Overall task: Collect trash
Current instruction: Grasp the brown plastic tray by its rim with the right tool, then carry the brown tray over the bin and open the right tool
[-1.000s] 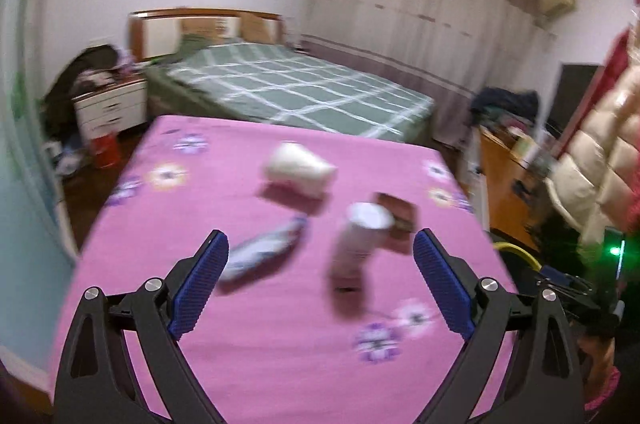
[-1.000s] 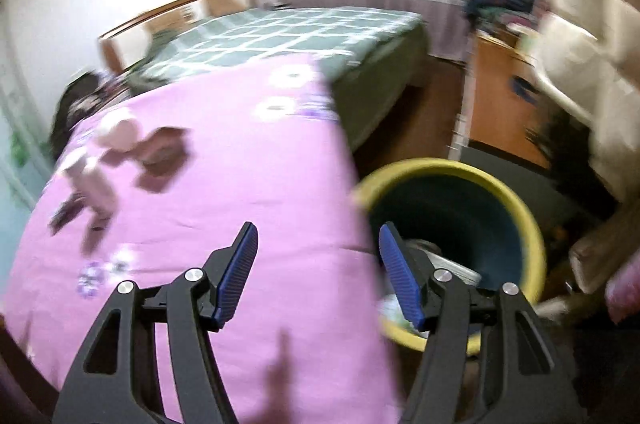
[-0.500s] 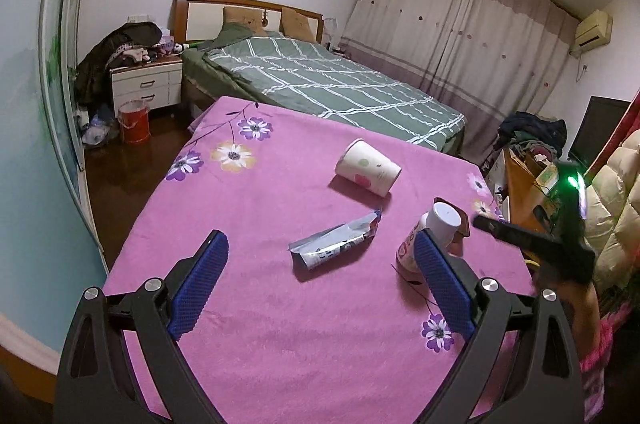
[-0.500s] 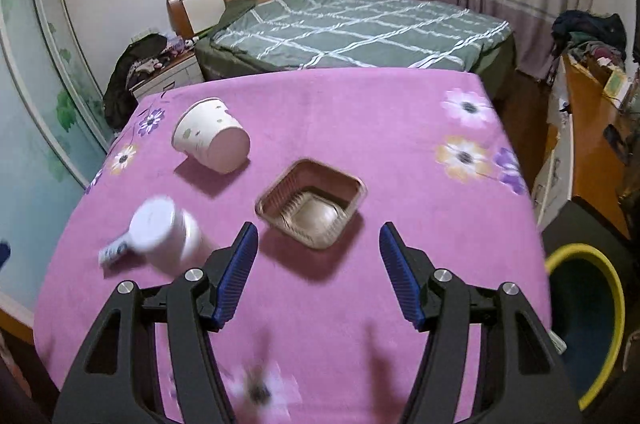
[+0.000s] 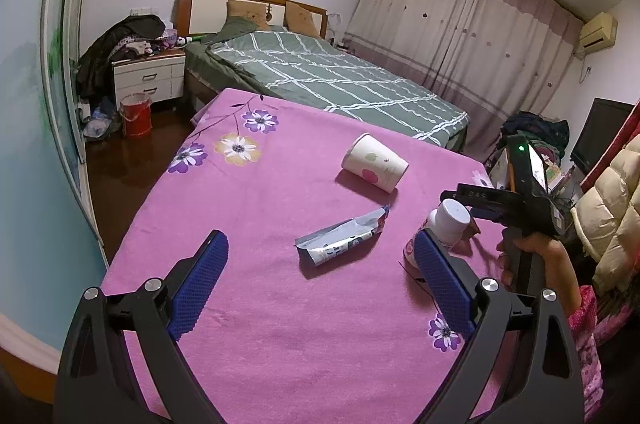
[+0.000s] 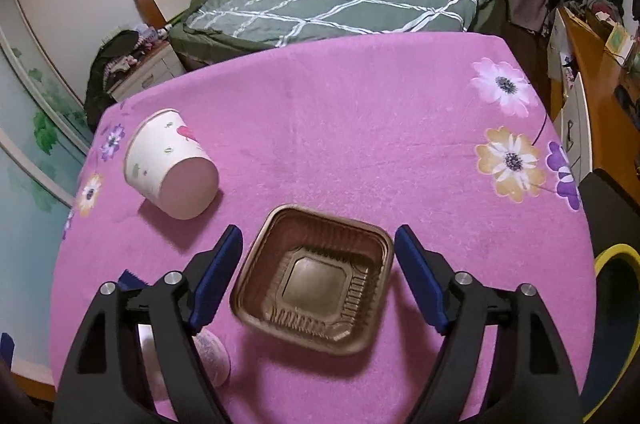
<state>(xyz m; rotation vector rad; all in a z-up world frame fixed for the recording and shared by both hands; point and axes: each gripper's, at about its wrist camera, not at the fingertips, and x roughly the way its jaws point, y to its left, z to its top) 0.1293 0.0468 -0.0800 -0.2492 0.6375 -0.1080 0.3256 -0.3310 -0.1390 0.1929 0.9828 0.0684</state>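
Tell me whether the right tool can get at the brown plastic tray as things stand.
Probably yes. The right tool stands open, its jaws having just widened, with the brown tray between the fingers and nothing over it; the paper cup lies clear to one side.

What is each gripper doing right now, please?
Left gripper: open, empty.
Right gripper: open, jaws just widened, straddling the brown plastic tray, not gripping.

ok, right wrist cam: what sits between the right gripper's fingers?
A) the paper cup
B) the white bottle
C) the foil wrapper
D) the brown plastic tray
D: the brown plastic tray lies between the open fingers of the right gripper, untouched; the paper cup lies tipped over, up-left.
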